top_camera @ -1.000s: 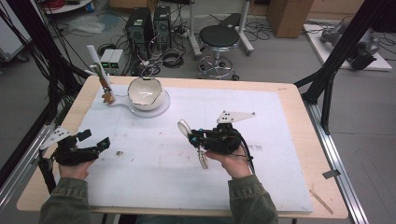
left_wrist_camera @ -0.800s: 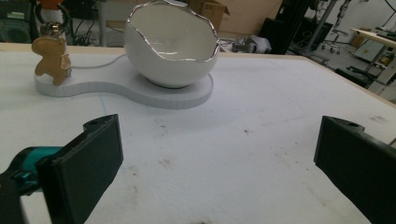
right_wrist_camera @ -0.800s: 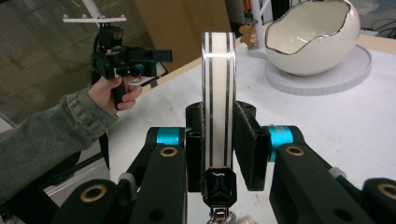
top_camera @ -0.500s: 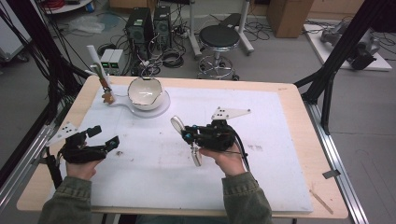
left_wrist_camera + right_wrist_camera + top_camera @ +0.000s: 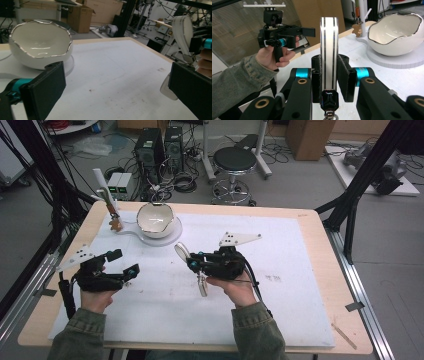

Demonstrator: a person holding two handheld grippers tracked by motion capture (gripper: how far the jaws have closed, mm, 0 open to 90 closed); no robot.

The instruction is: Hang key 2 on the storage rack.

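Your right claw (image 5: 192, 262) has shifted left toward the bowl (image 5: 156, 220), clenched on a white mirror (image 5: 328, 53); left claw (image 5: 124, 262), released, hovers over the counter (image 5: 310, 270).

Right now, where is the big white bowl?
In the high view the white bowl sits on a round white base at the table's far left, beyond the left gripper and beside a little stand.

Lab; computer towers (image 5: 160, 142), floor cables (image 5: 182, 182), black frame struts (image 5: 367, 175).

White bowl (image 5: 156, 219) with silver rim, white mirror (image 5: 328, 53), possibly silver-striped edge
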